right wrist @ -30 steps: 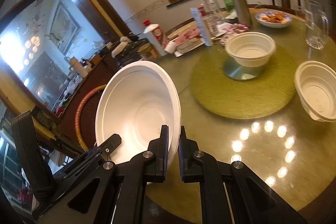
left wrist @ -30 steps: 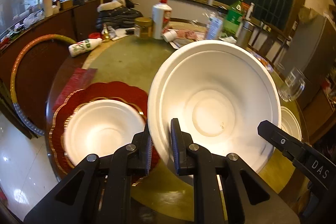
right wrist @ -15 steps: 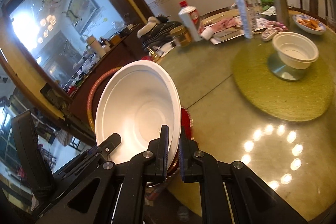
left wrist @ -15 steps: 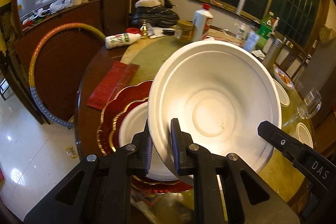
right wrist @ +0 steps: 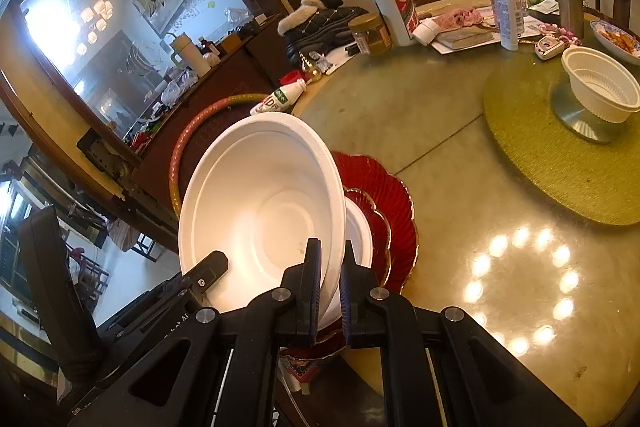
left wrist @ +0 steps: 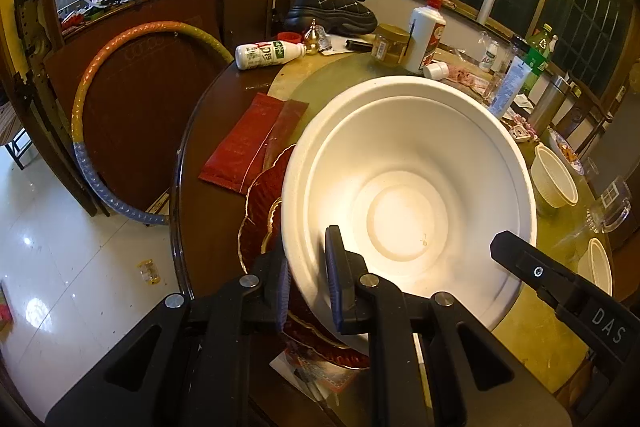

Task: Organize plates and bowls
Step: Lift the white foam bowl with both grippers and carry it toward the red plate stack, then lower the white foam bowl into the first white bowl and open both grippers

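Both the left gripper (left wrist: 306,291) and right gripper (right wrist: 329,291) clamp the white bowl (left wrist: 408,195) above the red plate (right wrist: 384,195); next, I think, lower it level.

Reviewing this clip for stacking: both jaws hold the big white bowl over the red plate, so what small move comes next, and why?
Probably lower it straight down. The large white bowl is clamped at opposite rims by the left gripper and the right gripper, tilted above the smaller white bowl sitting on the red plates. Levelling and lowering would nest it.
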Available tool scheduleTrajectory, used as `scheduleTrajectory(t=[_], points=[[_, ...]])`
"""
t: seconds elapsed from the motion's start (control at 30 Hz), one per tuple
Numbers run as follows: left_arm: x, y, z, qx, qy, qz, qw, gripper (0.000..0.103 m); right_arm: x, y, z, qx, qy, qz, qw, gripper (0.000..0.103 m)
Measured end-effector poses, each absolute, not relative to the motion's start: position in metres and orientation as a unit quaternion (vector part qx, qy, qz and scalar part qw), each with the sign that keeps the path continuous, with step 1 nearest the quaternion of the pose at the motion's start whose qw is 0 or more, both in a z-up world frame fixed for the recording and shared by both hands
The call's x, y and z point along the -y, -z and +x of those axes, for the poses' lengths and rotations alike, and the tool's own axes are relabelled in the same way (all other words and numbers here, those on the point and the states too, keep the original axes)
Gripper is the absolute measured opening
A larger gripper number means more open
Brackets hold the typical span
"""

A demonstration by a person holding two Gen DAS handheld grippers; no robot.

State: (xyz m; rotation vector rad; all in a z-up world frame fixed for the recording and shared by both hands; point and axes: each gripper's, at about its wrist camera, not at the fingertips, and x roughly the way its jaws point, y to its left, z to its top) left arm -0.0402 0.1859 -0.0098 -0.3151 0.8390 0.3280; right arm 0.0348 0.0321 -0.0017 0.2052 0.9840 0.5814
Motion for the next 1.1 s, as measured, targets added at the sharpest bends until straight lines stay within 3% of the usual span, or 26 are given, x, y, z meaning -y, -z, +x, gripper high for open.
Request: scheduleTrajectory(t=[1.1], points=[[-0.19,0.024,-0.034,-0.429,-0.164,-0.14,0.877,0.014,-0.041,0.019,0.041,-0.488,-0.276,0.088,0.823,0.008]])
